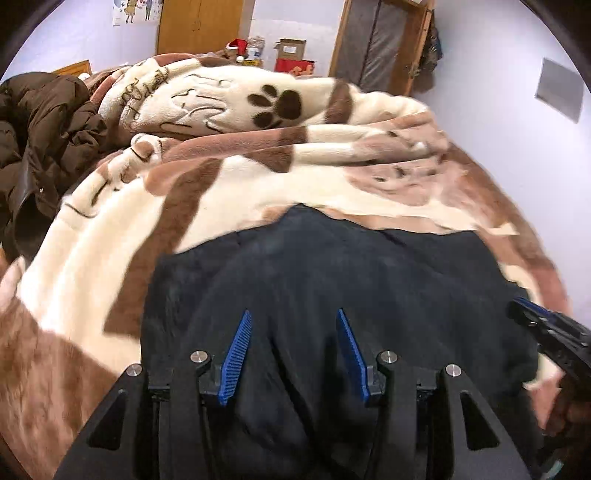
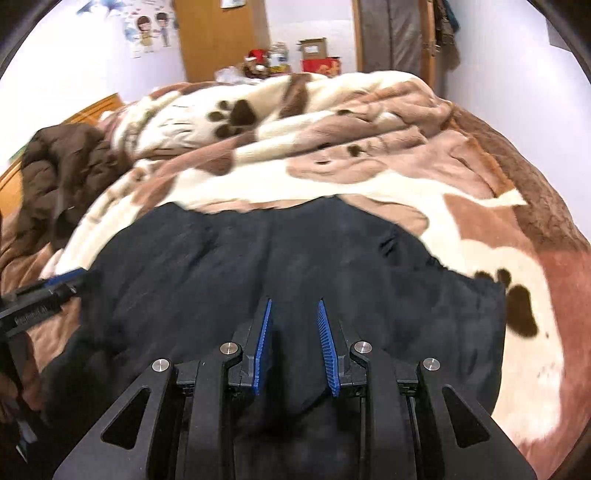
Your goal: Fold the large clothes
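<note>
Looking through the left wrist cam: left gripper (image 1: 293, 319) has its blue pads (image 1: 238, 356) spread wide, nothing between them, poised over the black garment (image 1: 332, 266). Garment lies spread on the blanket (image 1: 229, 184), near edge of the bed, rumpled, its far edge against the cream and brown pattern. Right gripper (image 1: 524, 308) enters at the right frame edge, tip at the garment's right side; can't tell from here whether it touches the cloth. Brown jacket (image 1: 48, 125) is heaped far left on the blanket, well apart from the garment. Cardboard box (image 1: 291, 48) and red box (image 1: 295, 66) sit beyond the bed by the door (image 1: 373, 40). Right wrist cam: right gripper (image 2: 295, 306) has pads parted, narrower gap than the left, nothing clamped, fingertips over the garment (image 2: 258, 258) mid-panel; contact with the cloth can't be judged. Garment fills the centre, right hem running beside a paw print (image 2: 517, 306) on the blanket (image 2: 369, 177). Left gripper (image 2: 62, 280) pokes in at the left edge, tip at the garment's left border; its opening isn't readable in this view. Jacket (image 2: 62, 166) again upper left, motion-blurred. Wardrobe (image 2: 218, 37) and poster (image 2: 147, 33) on the back wall.
</note>
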Demonstrator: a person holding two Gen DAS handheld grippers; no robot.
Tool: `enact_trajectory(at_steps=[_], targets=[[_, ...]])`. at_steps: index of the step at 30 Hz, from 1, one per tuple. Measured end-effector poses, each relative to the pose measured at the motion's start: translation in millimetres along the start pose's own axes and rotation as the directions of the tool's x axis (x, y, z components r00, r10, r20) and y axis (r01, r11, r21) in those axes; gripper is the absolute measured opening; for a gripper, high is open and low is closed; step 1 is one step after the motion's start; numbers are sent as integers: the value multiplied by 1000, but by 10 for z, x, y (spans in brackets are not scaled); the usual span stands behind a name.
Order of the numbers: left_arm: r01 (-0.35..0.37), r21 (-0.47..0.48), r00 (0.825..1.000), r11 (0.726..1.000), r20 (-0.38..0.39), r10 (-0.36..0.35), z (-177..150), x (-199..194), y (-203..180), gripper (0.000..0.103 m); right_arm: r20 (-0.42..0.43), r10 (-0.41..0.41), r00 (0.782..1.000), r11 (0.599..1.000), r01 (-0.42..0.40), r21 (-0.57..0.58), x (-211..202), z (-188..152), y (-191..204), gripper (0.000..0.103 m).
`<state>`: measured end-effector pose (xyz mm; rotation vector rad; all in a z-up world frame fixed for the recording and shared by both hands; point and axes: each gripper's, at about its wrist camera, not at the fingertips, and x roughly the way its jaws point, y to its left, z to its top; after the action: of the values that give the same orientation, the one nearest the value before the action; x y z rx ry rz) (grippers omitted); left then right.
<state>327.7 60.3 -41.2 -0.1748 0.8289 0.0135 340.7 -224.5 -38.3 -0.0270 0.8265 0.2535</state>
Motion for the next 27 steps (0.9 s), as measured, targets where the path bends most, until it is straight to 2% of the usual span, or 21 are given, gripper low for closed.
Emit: enact_trajectory(at_steps=[3, 9, 12, 17, 19, 21, 24, 27], targets=[[-1, -21, 999, 1000, -50, 0, -113, 263, 107, 50, -54, -10, 999, 999, 12, 31, 282, -73, -176, 26], [-20, 30, 999, 999, -25, 20, -346, 317, 4, 52, -46, -40, 998, 999, 38, -31, 375, -263, -221, 26], [-9, 19, 999, 1000, -48, 10, -247, 204, 21, 52, -55, -37, 998, 999, 37, -12, 259, -145, -228, 26], [6, 50, 999, 999, 40, -8, 149, 61, -74, 52, 46, -25, 999, 999, 26, -29, 21, 236, -177, 26], [-3, 60, 999, 998, 40, 0, 286, 181, -149, 52, 39, -24, 999, 999, 25, -33, 131, 353, -160, 26], [-3, 37, 1000, 999, 3, 3, 359, 405, -175, 52, 5, -28, 1000, 999, 28, -36, 350, 399, -170, 26], [-12, 26, 999, 1000, -45, 13, 283, 698, -180, 52, -69, -46, 997, 999, 44, -28, 712, 260, -287, 26], [-13, 69, 1000, 998, -26, 15, 127, 775, -216, 52, -58, -21, 998, 1000, 21, 0, 787, 91, -389, 26]])
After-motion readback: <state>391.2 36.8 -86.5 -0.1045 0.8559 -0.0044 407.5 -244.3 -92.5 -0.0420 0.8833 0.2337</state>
